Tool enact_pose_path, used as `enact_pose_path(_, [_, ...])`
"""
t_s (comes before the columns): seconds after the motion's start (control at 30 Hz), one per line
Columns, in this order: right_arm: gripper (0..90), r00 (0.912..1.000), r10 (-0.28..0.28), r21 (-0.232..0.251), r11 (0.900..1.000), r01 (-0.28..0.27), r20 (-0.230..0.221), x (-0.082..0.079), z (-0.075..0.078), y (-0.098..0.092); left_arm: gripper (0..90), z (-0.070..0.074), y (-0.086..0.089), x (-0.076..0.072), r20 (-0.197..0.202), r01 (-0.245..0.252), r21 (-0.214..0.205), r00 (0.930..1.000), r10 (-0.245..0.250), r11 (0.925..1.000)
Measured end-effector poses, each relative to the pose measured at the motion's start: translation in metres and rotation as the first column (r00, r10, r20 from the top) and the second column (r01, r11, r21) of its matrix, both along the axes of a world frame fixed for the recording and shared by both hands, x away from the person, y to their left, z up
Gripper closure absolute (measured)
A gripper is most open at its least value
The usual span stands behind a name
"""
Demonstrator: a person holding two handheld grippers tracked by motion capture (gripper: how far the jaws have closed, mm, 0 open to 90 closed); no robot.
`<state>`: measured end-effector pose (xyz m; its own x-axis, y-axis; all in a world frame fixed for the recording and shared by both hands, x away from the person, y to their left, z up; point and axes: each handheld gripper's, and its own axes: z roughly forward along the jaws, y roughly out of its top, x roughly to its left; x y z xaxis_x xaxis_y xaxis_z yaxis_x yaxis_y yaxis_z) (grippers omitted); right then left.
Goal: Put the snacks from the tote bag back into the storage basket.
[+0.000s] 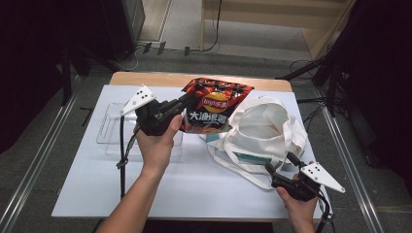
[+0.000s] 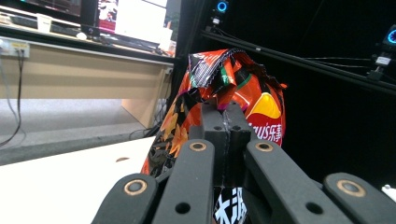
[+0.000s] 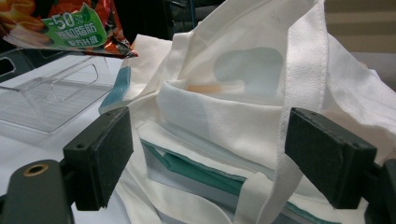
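Overhead, white table sheet (image 1: 194, 189), grey floor (image 1: 43, 145)

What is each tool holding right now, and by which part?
Left tool clamps the orange crinkly chip bag by its side edge; right tool holds nothing.

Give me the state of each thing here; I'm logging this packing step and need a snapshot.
Left gripper: shut on the chip bag, holding it off the table.
Chip bag: sealed, crumpled, lifted beside the tote bag.
Tote bag: mouth open, slumped on the table.
Right gripper: open, jaws spread at the tote bag's edge.
Clear tray: lying flat, looks empty.
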<state>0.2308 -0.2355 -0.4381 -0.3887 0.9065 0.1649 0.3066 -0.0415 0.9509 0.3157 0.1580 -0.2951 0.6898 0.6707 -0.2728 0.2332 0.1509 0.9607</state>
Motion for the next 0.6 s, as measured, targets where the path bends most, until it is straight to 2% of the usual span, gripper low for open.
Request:
enact_pose_path(0.33, [15.9, 0.9998, 0.017, 0.016, 0.9997, -0.017, 0.006, 0.0, 0.0, 0.001, 90.0, -0.002, 0.018, 0.002, -0.006, -0.021, 0.009, 0.9998, 0.021, 0.9997])
enact_pose_path(0.6, [15.2, 0.9995, 0.023, -0.006, 0.9997, -0.023, 0.022, -0.002, 0.002, 0.003, 90.0, -0.005, 0.033, 0.003, -0.013, -0.048, 0.008, 0.9988, 0.048, 0.9988])
